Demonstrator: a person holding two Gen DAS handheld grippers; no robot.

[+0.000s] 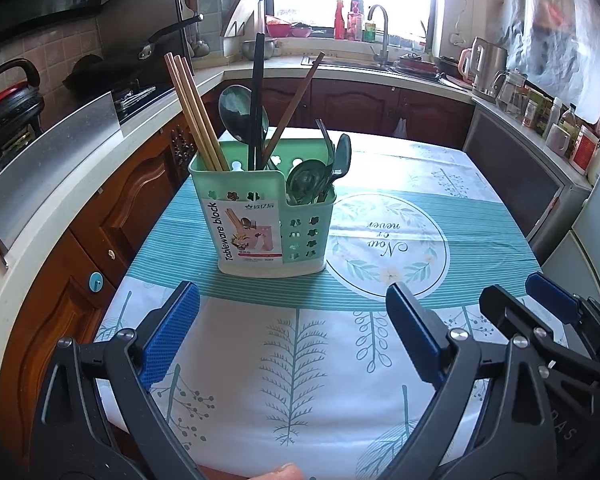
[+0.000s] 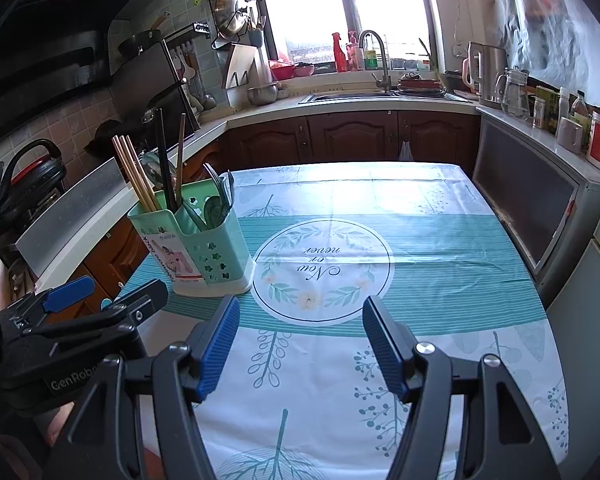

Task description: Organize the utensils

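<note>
A mint-green utensil holder (image 1: 260,224) labelled "Tableware block" stands upright on the table near its left edge; it also shows in the right wrist view (image 2: 208,252). Its taller back compartment holds wooden chopsticks (image 1: 194,112), black chopsticks (image 1: 257,100) and a dark spoon (image 1: 240,110). Its lower front compartment holds metal spoons (image 1: 312,180) and a fork. My left gripper (image 1: 292,300) is open and empty, low over the table in front of the holder. My right gripper (image 2: 298,312) is open and empty, to the right of the holder. The other gripper shows at each view's edge.
The table carries a teal and white leaf-print cloth (image 2: 340,380). Wooden cabinets and a white counter (image 1: 60,184) run close along the left. A sink (image 2: 360,96) and kettle (image 2: 484,72) stand at the back, a grey appliance (image 2: 540,208) at the right.
</note>
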